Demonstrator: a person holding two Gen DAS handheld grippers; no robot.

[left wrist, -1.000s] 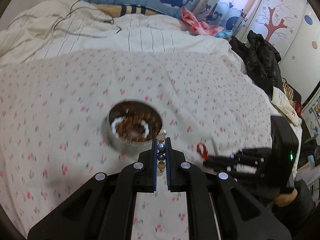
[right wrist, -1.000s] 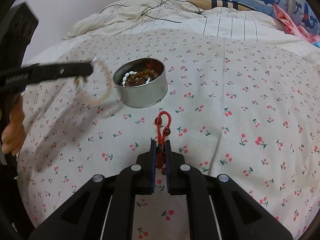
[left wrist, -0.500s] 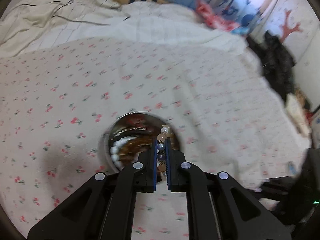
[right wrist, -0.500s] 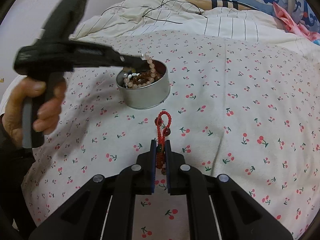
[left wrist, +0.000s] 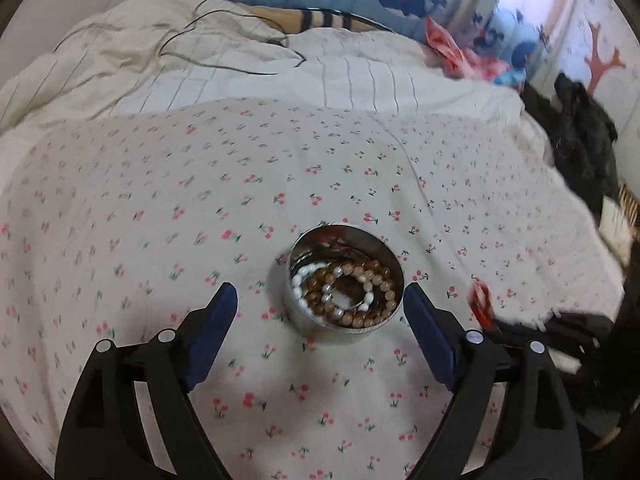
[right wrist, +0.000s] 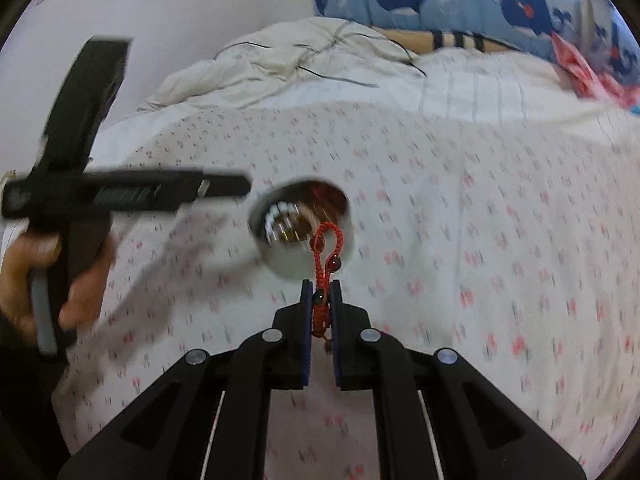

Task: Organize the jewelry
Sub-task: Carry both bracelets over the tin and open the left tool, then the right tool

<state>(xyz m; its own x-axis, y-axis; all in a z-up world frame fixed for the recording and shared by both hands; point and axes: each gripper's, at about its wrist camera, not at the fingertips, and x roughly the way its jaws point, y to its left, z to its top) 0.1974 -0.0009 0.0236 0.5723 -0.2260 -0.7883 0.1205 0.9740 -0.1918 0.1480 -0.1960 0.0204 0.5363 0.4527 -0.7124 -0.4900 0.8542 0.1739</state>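
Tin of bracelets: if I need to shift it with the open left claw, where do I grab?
Straddle the tin across its round side wall, coming straight down from above. It stands upright between the left claw's spread fingers, and the rim is too thin to pinch.

Shiny metal tin (left wrist: 316, 322), glossy beads (left wrist: 352, 280), woven red cord (right wrist: 322, 256), matt cotton sheet (left wrist: 200, 208).

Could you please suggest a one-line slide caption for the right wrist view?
Right gripper holds a red cord bracelet near the jewelry tin, on a cherry-print bedspread.
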